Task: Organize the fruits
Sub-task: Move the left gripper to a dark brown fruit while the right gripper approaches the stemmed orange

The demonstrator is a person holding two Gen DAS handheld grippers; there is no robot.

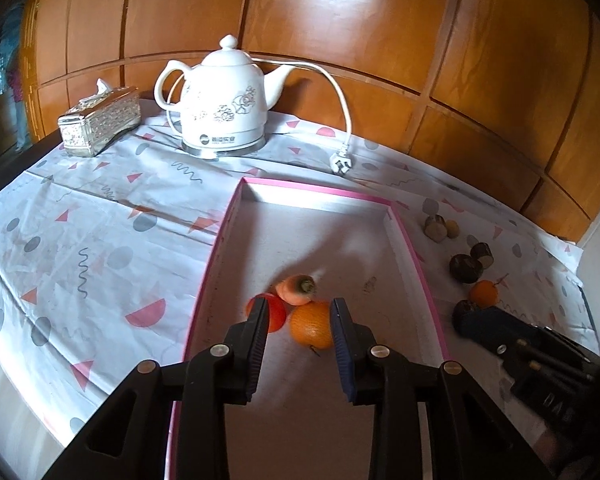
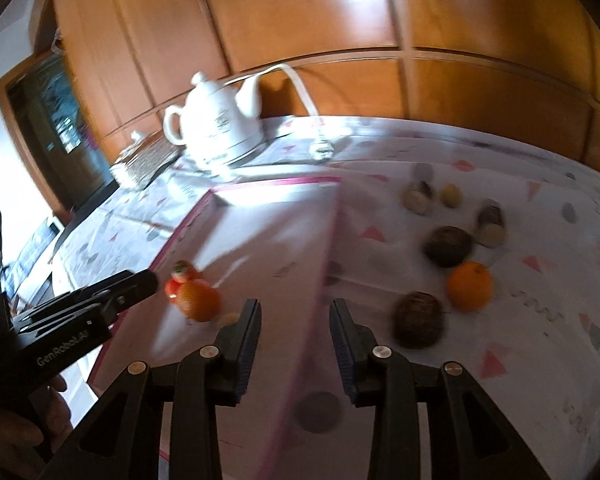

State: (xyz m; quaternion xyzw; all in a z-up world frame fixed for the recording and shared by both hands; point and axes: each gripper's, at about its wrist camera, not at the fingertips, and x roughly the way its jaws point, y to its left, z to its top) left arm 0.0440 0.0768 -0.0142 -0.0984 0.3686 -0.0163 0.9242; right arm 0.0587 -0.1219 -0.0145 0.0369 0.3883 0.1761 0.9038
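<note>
A pink-rimmed white tray (image 1: 416,256) lies on the patterned cloth. In it lie an orange (image 1: 310,324), a red fruit (image 1: 276,312) and a carrot piece (image 1: 298,289). My left gripper (image 1: 300,312) is open and empty, just above and before these. To the tray's right on the cloth lie an orange (image 2: 470,286), several dark brown fruits (image 2: 448,246) and pale cut pieces (image 2: 418,198). My right gripper (image 2: 294,316) is open and empty over the tray's right rim (image 2: 324,264); it also shows in the left wrist view (image 1: 500,332).
A white electric kettle (image 1: 224,100) with its cord and plug (image 1: 342,164) stands at the back. A silver tissue box (image 1: 100,120) is at the back left. Wooden wall panels (image 1: 340,20) close the far side. The right wrist view is blurred.
</note>
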